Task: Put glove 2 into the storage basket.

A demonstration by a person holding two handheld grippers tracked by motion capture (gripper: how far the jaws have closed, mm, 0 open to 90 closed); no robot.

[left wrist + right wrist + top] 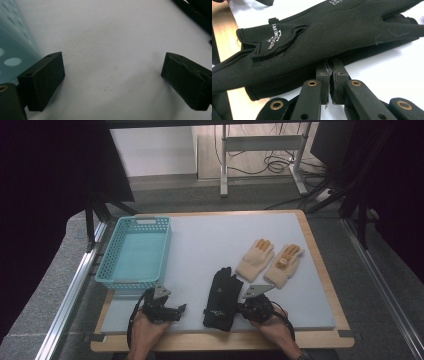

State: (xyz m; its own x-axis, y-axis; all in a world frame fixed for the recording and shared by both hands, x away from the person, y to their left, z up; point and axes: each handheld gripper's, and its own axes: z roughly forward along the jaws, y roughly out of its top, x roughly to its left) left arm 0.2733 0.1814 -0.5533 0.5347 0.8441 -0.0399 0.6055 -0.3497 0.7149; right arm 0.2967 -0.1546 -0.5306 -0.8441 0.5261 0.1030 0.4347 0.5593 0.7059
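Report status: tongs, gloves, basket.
Left tongs open over bare mat beside the blue basket. Right tongs closed at the black glove's edge, grip unconfirmed. Two beige gloves lie apart on the mat, untouched.

Basket [135, 251] left; paired gloves [270, 259] right; another glove [222, 298], perhaps stacked, between.

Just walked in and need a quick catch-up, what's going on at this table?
A person holds a gripper in each hand at a padded table. The right gripper is shut on the edge of a black glove. The left gripper is open over bare mat beside a blue basket. Two beige gloves lie farther back.
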